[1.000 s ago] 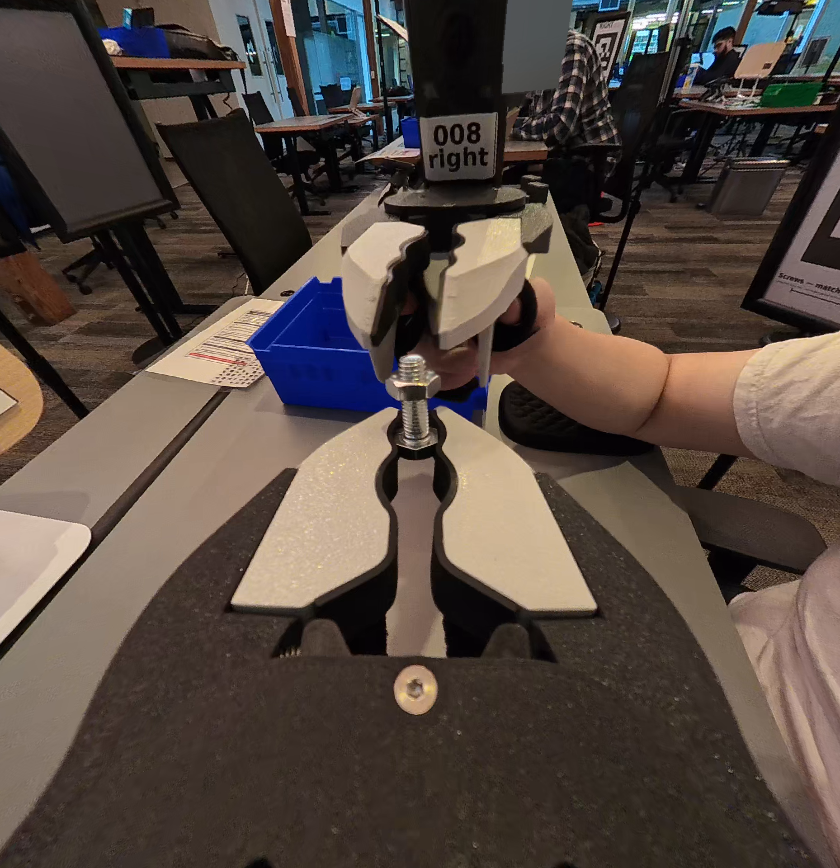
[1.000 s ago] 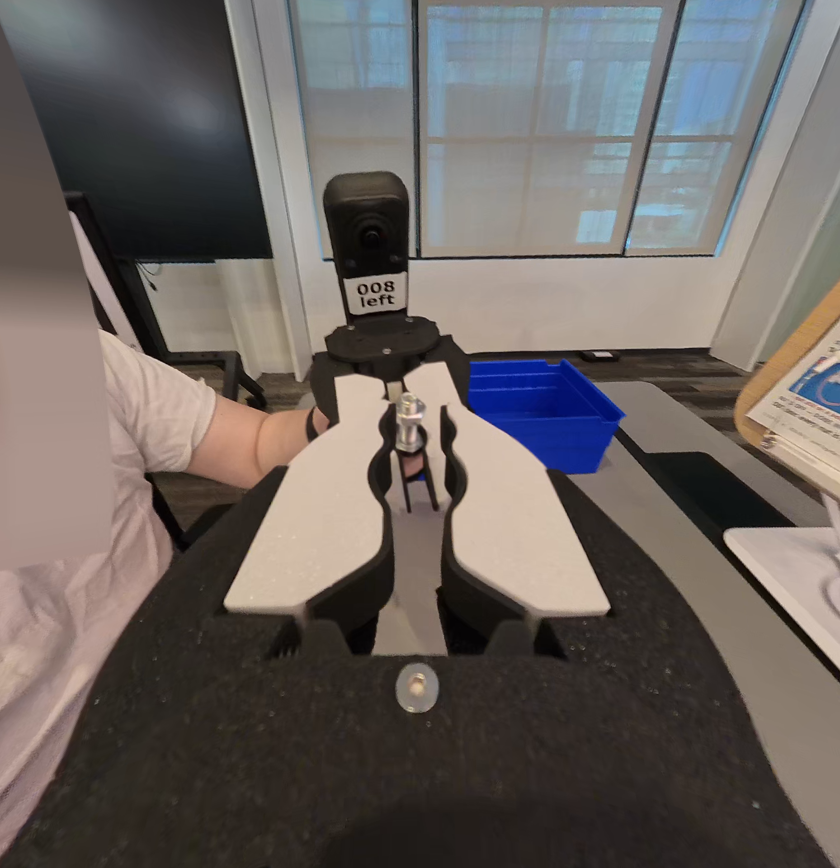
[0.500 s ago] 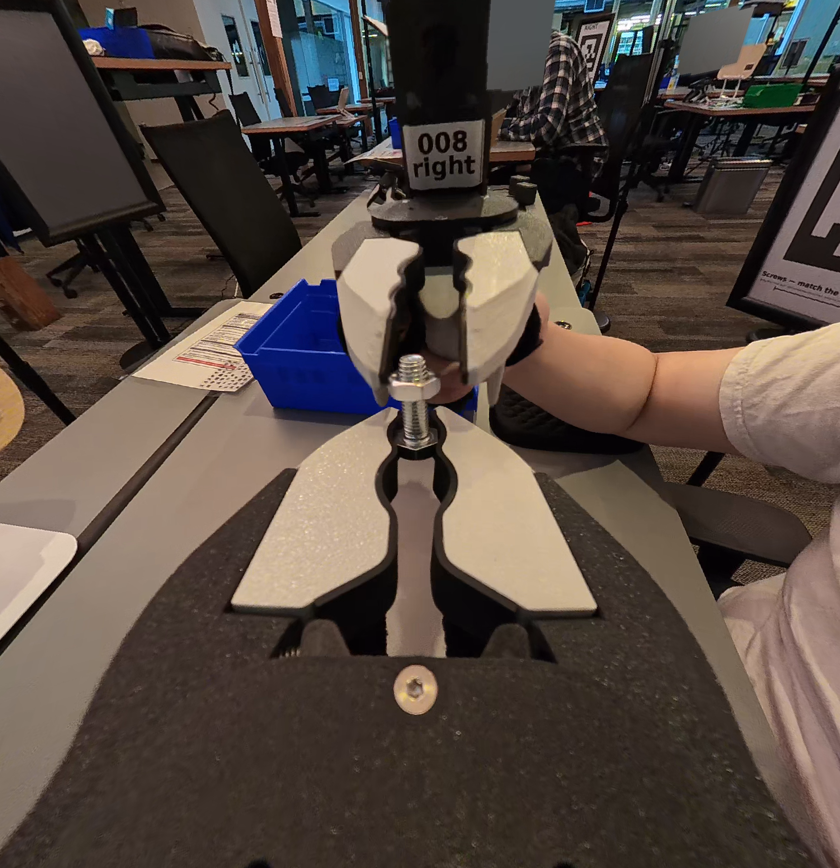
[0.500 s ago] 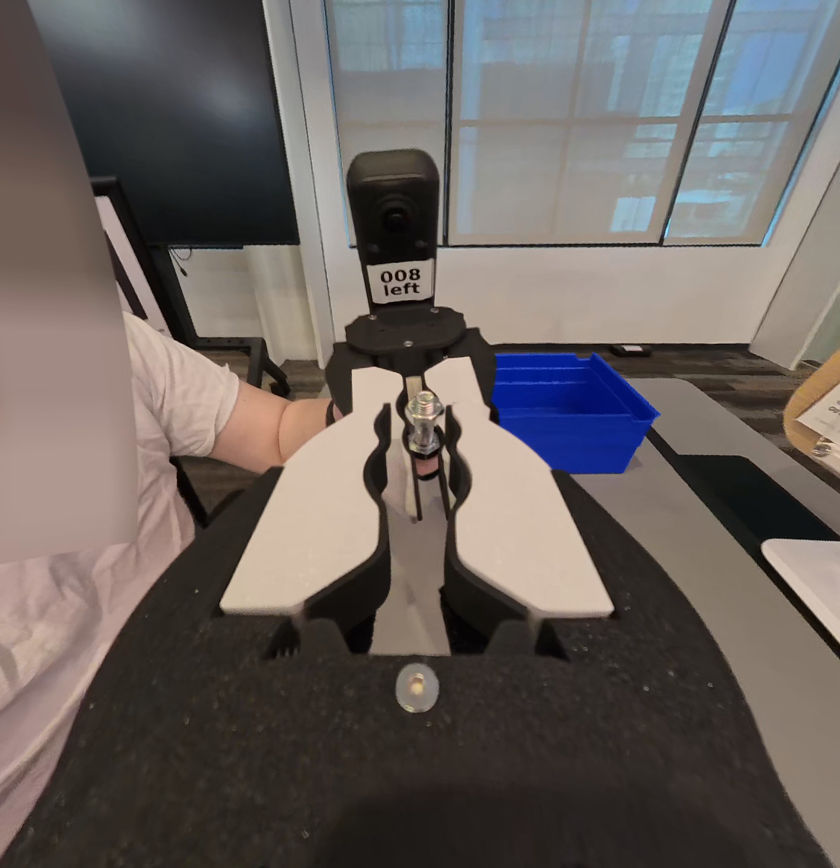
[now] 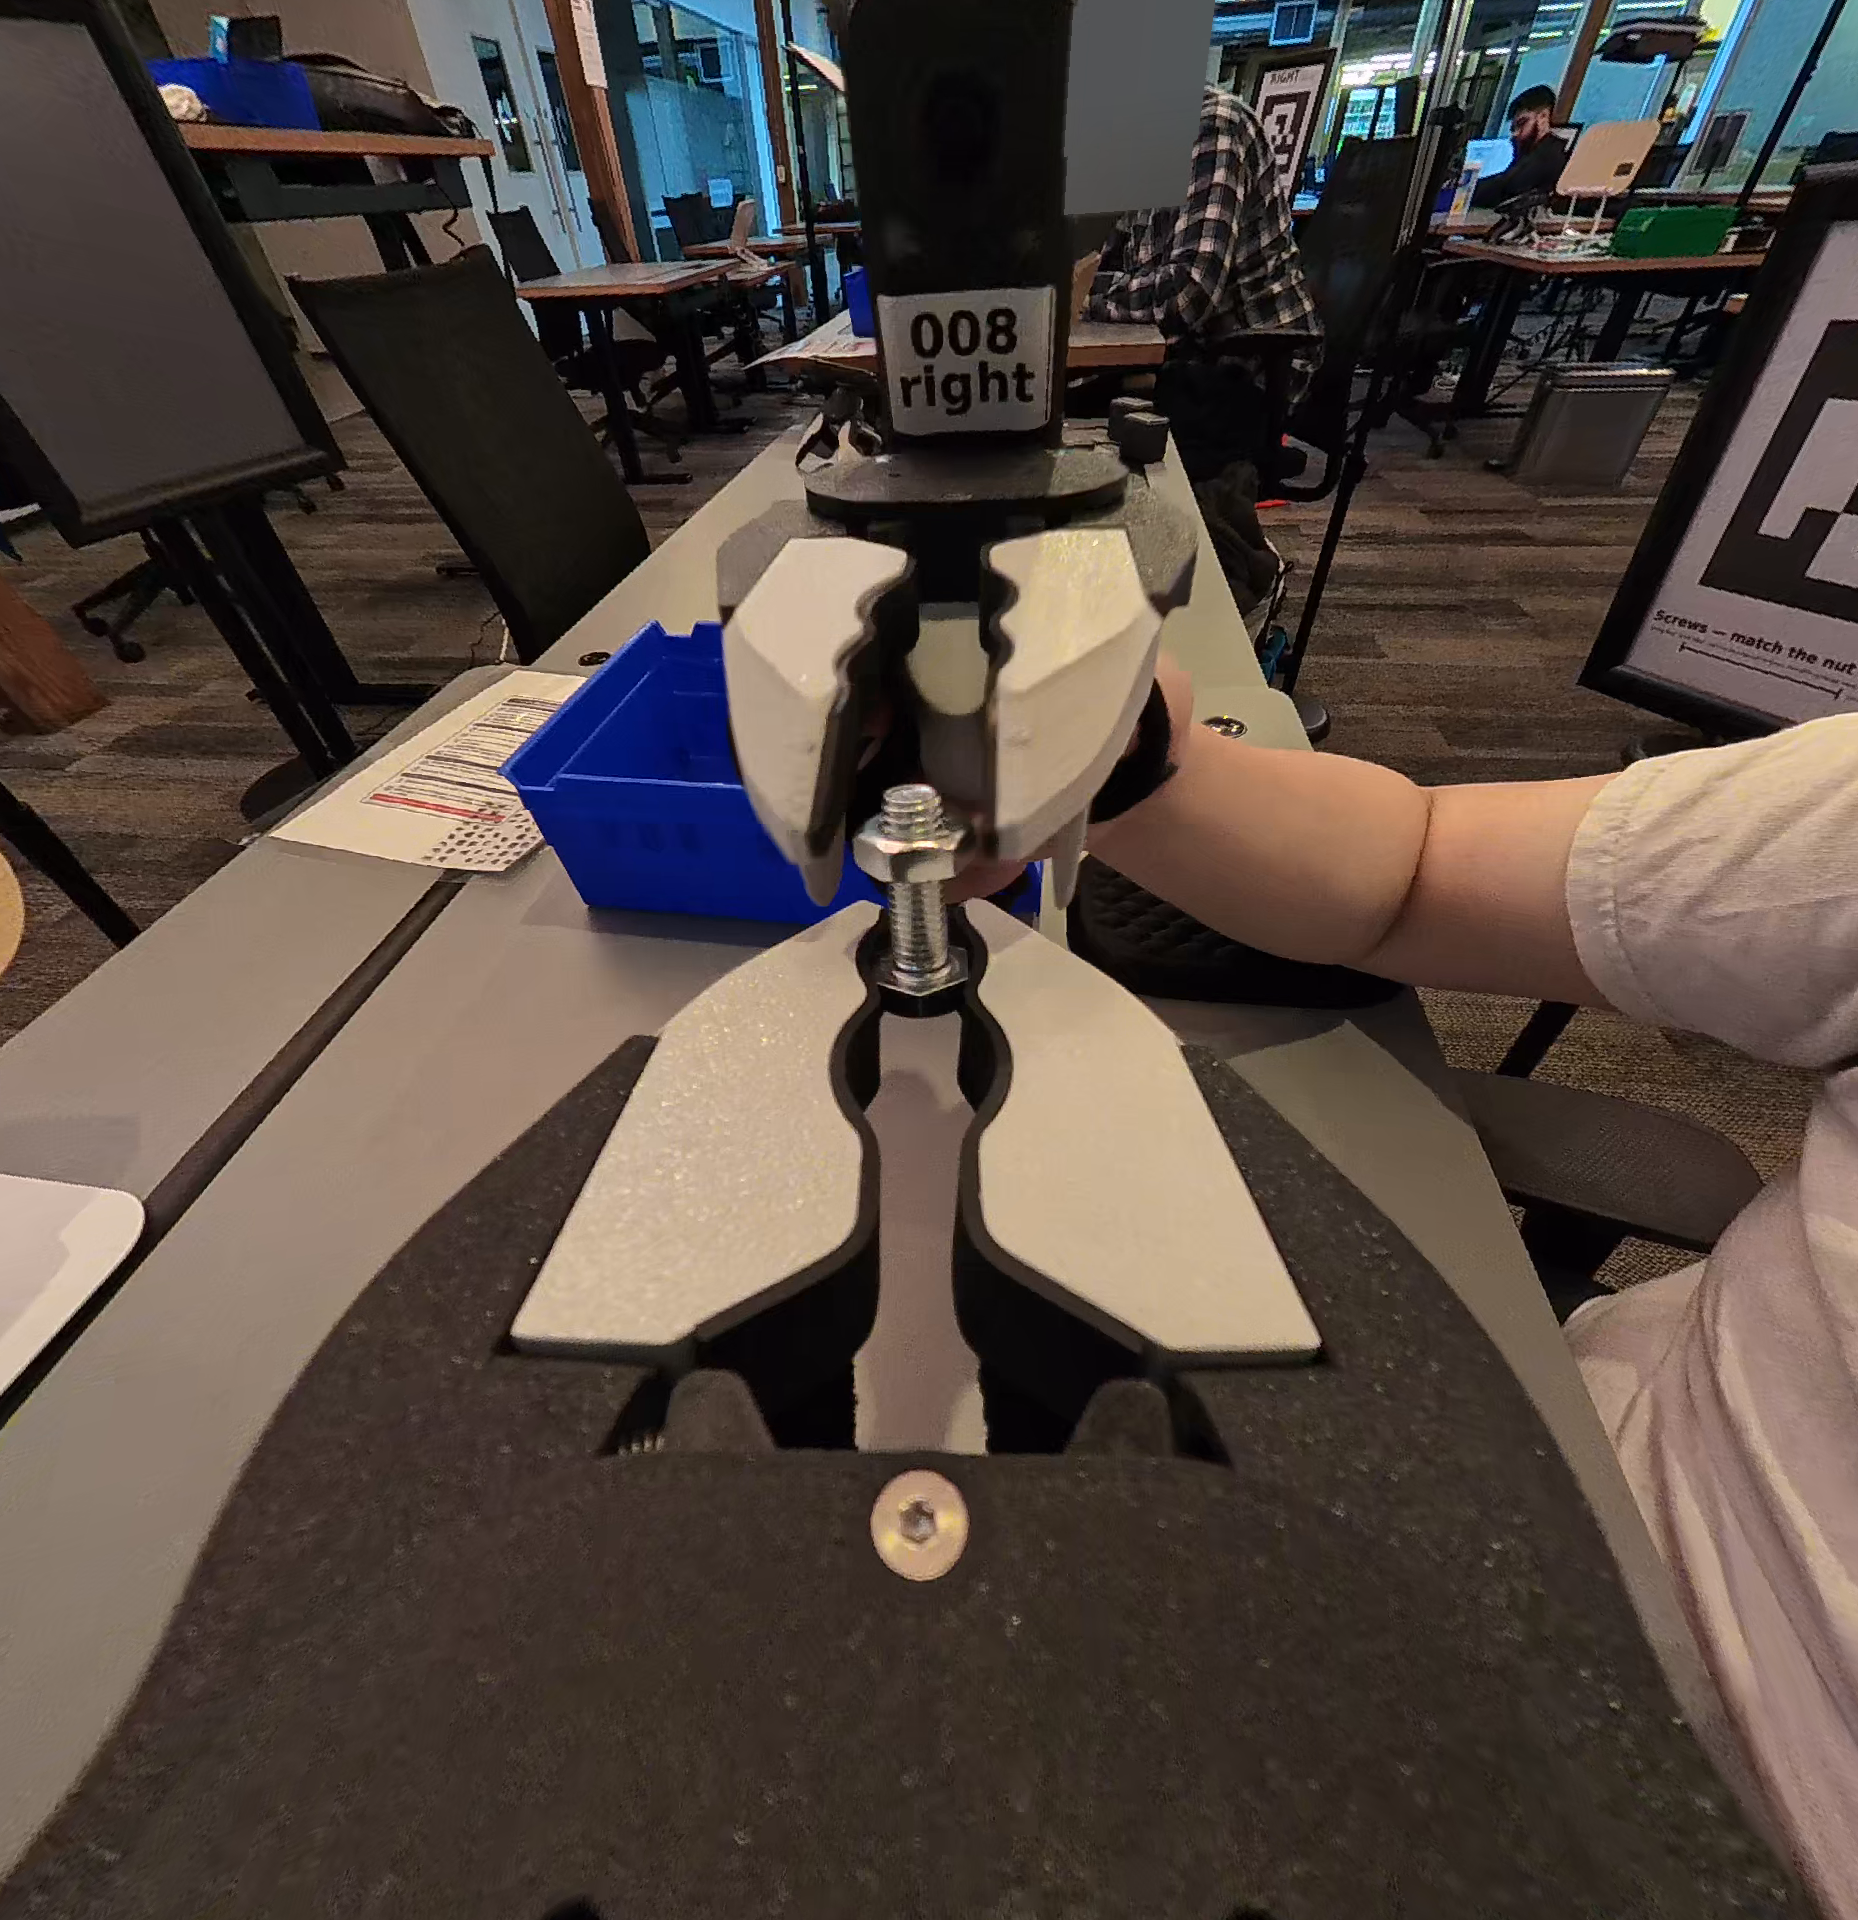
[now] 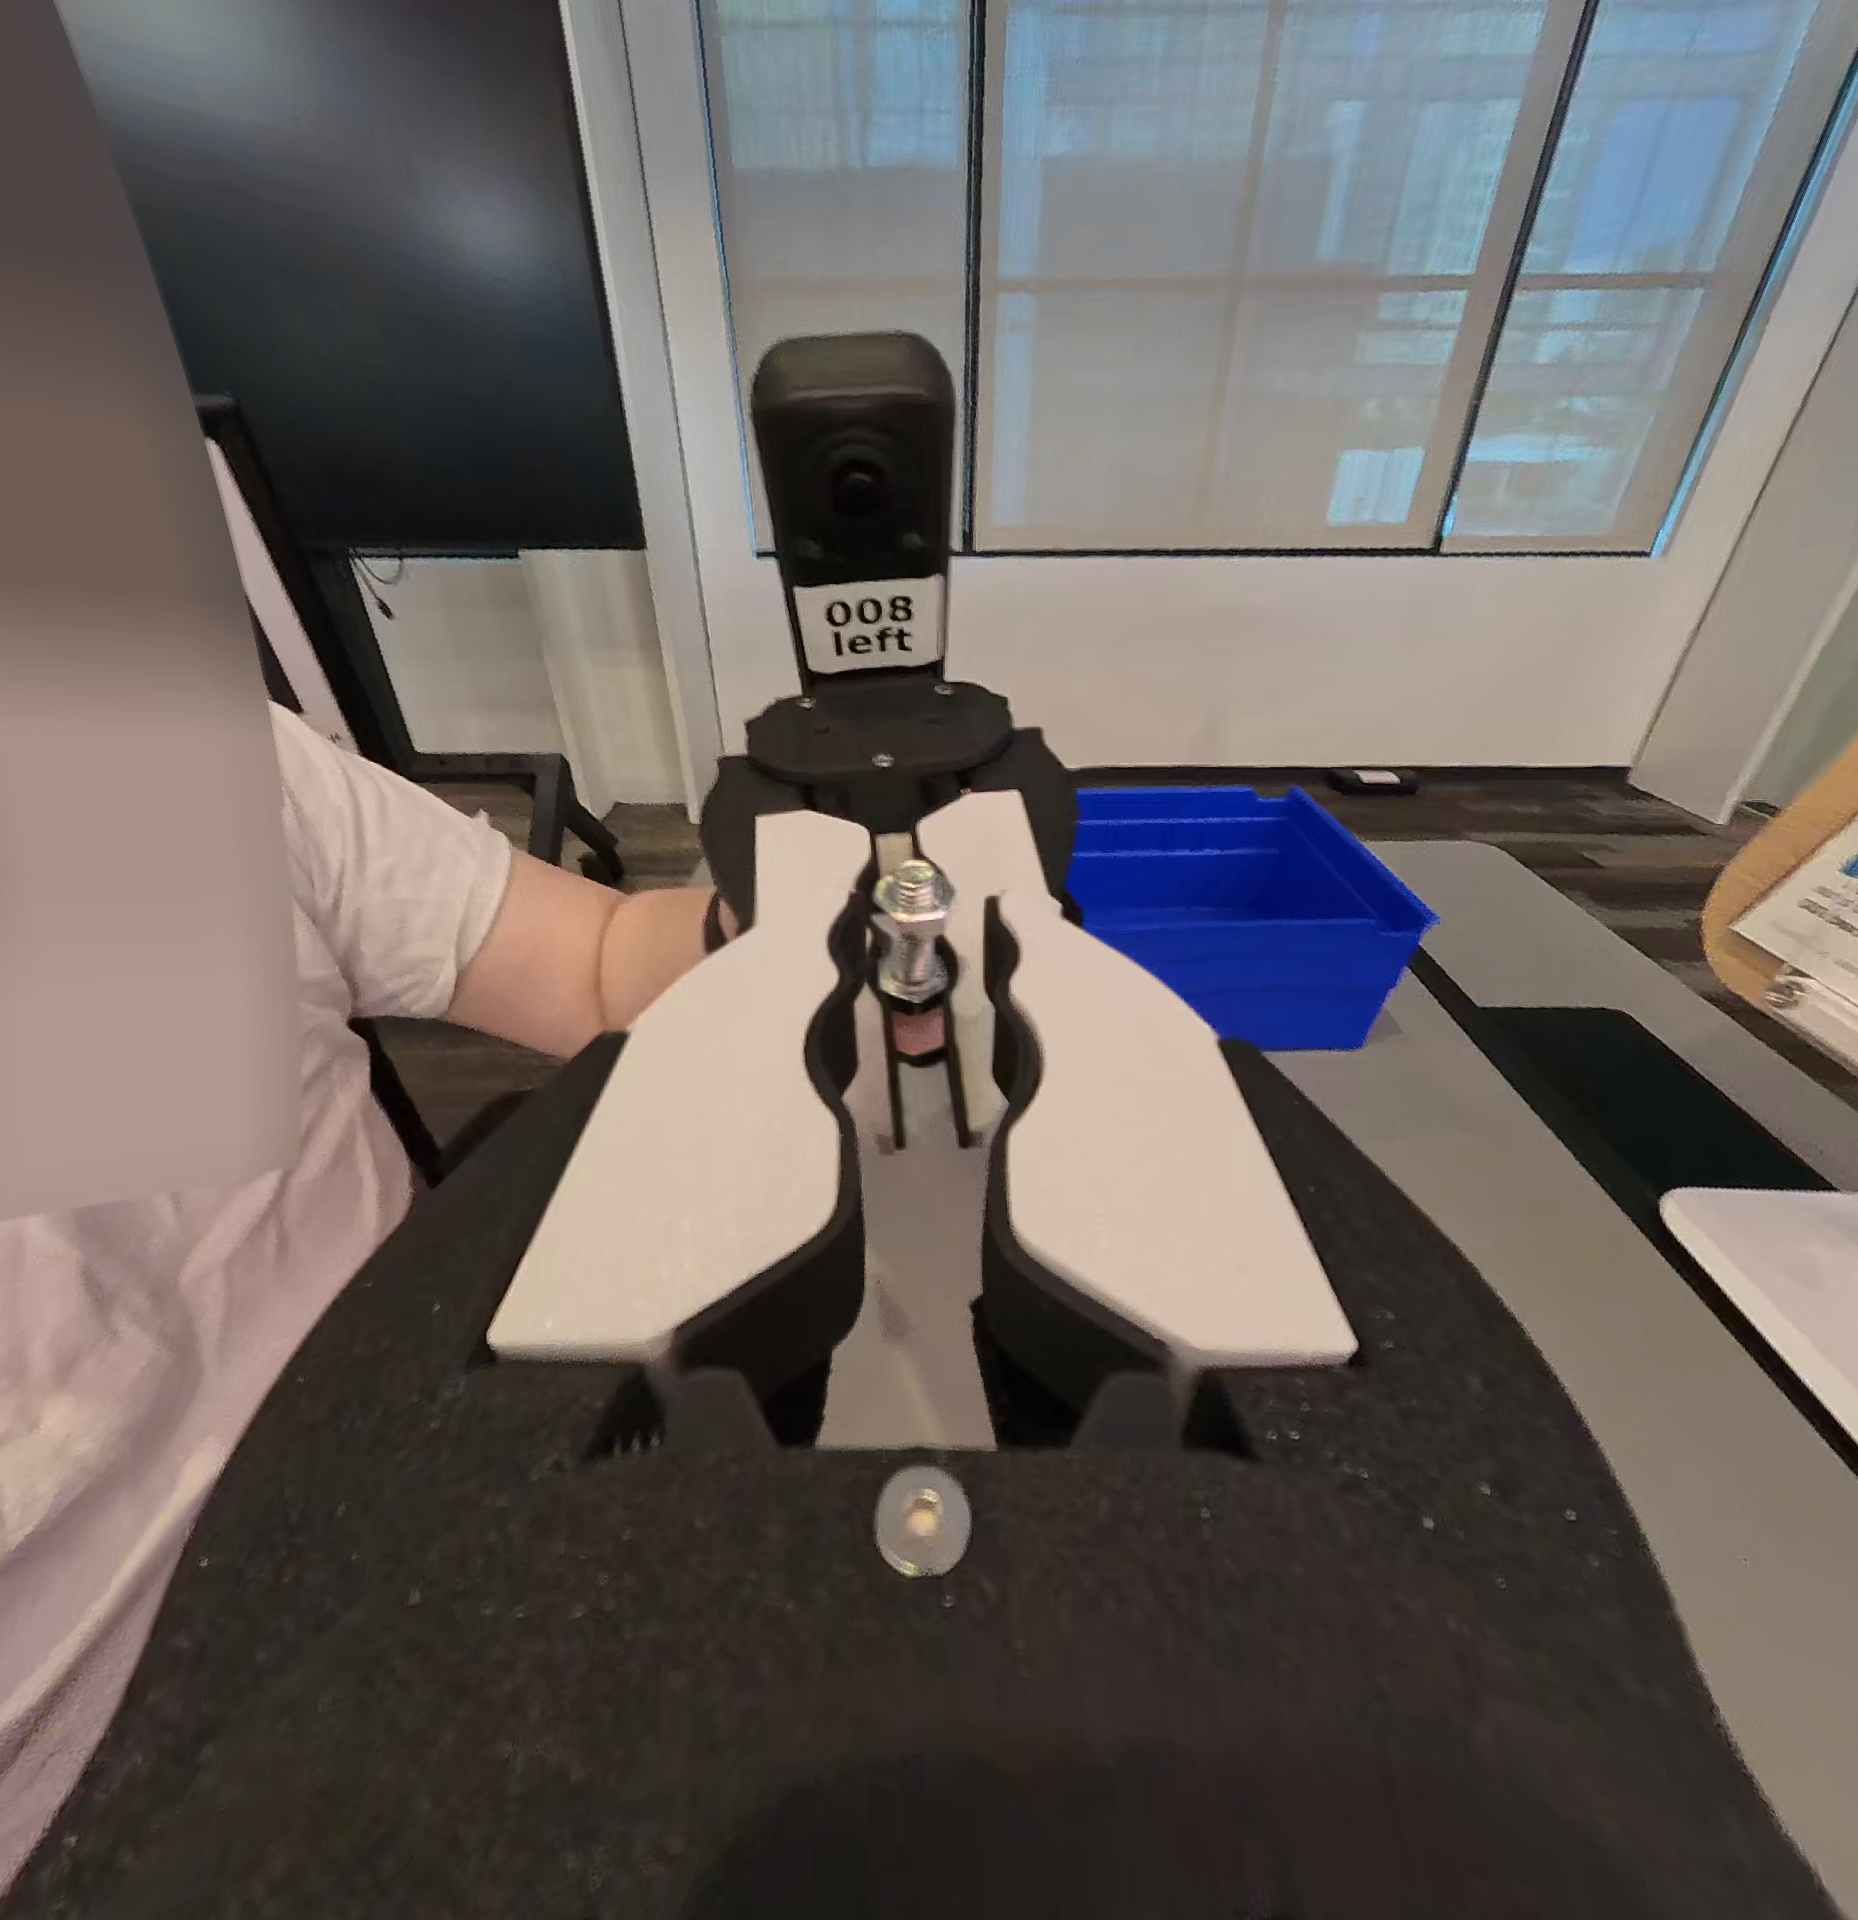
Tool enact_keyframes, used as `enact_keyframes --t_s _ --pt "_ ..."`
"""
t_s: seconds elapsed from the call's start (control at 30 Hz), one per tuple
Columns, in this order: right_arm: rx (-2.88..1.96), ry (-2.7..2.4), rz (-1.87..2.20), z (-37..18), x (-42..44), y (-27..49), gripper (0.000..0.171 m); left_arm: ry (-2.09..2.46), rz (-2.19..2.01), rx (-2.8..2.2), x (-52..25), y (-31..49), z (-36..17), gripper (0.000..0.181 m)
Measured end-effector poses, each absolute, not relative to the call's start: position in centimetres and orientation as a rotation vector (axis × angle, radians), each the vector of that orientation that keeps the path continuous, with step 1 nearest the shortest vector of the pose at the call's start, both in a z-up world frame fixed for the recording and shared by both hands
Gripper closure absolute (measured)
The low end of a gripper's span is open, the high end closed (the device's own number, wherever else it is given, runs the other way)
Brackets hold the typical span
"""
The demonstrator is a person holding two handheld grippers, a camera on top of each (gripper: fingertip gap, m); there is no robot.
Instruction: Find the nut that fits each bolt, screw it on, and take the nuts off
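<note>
- A grey bench runs the length of the scene, with a blue bin standing on it just behind the two grippers; office desks and chairs fill the room beyond.
- The left gripper faces the right gripper over the bench, tips nearly meeting, a person's bare forearm reaching in behind the right one.
- Left jaws are clenched on the bolt's hex head, which sits in the notch at their tips; they serve as the vise.
- Right jaws are closed about the nut from the far side, their tips at its flats in the left wrist view, though the contact itself is partly hidden.
- The bolt is held in the air between the grippers, above the bench and in front of the bin; its long axis stands about upright, head down, threaded end up.
- The nut rides near the top of the thread, with only a few turns of thread showing above it, so it looks barely started or nearly off; which of the two cannot be told.
- Both parts are bright plated steel: stiff, small, heavy for their size, not fragile, but slick, and likely to slip or roll if pinched on a corner.
- Best hold, by this judgement: flats of the head for the bolt, opposite flats for the nut, never the thread.
</note>
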State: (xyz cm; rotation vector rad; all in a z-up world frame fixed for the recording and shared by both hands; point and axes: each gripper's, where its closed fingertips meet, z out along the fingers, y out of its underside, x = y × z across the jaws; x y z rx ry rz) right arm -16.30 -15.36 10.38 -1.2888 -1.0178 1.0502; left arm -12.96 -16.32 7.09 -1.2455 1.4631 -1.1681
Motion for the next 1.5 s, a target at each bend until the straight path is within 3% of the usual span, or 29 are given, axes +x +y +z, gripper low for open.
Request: enact_keyframes --t_s 0.3,0.57,0.67,1.5 --pt "-1.26 -0.947 1.125 11.3 -14.7 -14.8 0.153 1.464 -1.153 -1.235 -13.1 -16.3 7.4 0.172" --pt "-1.32 -0.969 1.056 10.3 -15.7 -14.5 0.136 1.46 -1.152 -1.254 -13.0 -16.2 7.1 0.172" --pt "-1.335 -0.907 1.066 10.4 -14.6 -13.5 0.145 1.457 -1.186 -1.244 -13.2 -16.4 7.5 0.172" --pt "-1.3 -0.99 1.037 10.2 -15.6 -14.6 0.14 1.457 -1.165 -1.253 -12.9 -16.4 7.3 0.172"
